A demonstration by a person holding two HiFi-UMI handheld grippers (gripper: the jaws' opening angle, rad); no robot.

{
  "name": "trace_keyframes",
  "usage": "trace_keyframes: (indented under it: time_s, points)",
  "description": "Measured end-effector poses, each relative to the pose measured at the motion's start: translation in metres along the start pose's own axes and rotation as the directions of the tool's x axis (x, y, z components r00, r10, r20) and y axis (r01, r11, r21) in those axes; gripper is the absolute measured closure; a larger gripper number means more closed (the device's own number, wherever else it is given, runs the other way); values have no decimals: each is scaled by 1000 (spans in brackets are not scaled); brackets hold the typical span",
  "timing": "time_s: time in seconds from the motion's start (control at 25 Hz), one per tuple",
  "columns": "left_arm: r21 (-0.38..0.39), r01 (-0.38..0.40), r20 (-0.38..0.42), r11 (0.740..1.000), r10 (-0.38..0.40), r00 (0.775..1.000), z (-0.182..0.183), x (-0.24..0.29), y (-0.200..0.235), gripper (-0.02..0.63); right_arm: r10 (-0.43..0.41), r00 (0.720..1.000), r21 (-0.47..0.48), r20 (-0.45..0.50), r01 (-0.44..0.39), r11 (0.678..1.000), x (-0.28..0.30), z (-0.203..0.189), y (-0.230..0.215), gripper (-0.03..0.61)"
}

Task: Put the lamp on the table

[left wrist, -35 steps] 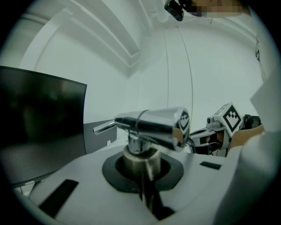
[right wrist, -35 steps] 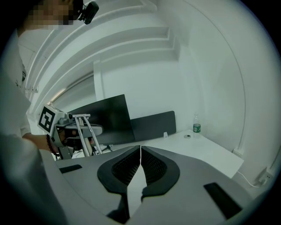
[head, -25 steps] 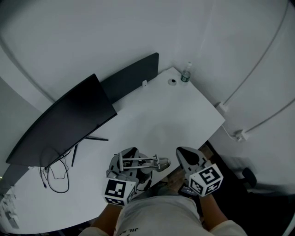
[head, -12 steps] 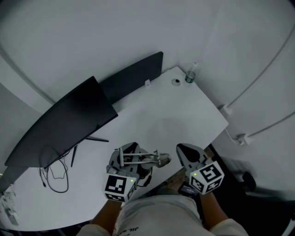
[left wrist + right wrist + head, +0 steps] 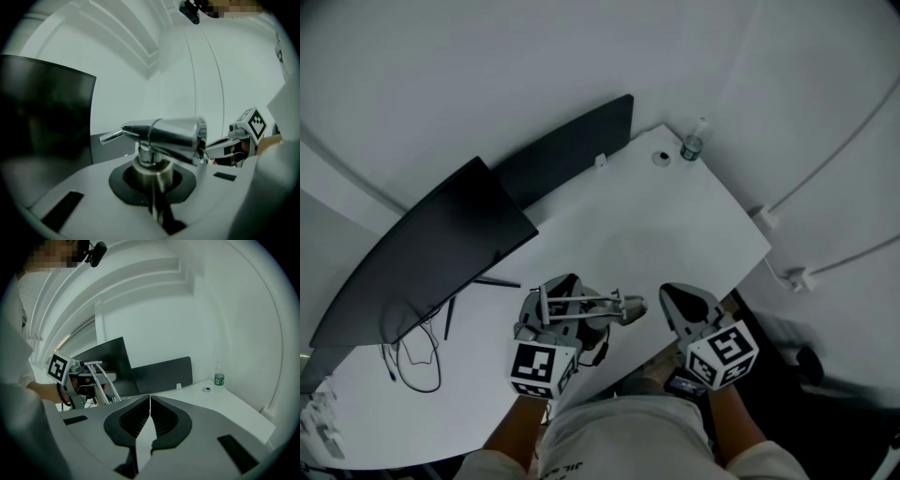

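A chrome desk lamp (image 5: 598,307) with thin folding arms is in my left gripper (image 5: 562,302), over the near edge of the white table (image 5: 656,225). In the left gripper view the lamp's shiny head (image 5: 171,133) lies level, pointing right, and its stem stands pinched between the shut jaws of the left gripper (image 5: 153,197). My right gripper (image 5: 682,302) is to the right of the lamp, shut and empty, with its jaws (image 5: 149,411) meeting edge to edge. From the right gripper view the lamp's arms (image 5: 101,378) show at the left. I cannot tell whether the lamp touches the table.
A dark monitor (image 5: 431,248) stands at the table's left, with loose cables (image 5: 417,356) by its stand. A dark panel (image 5: 567,150) runs along the back edge. A water bottle (image 5: 692,145) and a small round cap (image 5: 662,157) sit at the far corner.
Both grippers have edged a little forward over the table. The left gripper keeps its hold on the lamp and the right stays shut.
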State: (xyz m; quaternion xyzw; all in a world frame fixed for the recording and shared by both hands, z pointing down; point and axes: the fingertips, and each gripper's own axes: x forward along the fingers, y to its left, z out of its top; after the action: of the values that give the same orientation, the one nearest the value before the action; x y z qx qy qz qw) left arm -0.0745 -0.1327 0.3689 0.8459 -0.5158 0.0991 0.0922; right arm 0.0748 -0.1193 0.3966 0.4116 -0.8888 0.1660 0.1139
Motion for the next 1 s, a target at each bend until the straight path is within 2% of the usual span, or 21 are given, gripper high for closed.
trace_keyframes:
  time_s: [0.32, 1.0]
  points:
    - [-16, -4, -1, 1000, 4, 1000, -1, 22, 13, 601, 1, 1000, 7, -18, -1, 1000, 14, -2, -11, 546]
    - [13, 14, -9, 1000, -13, 1000, -1, 71, 20, 601, -21, 999, 29, -30, 22, 999, 27, -6, -40, 546]
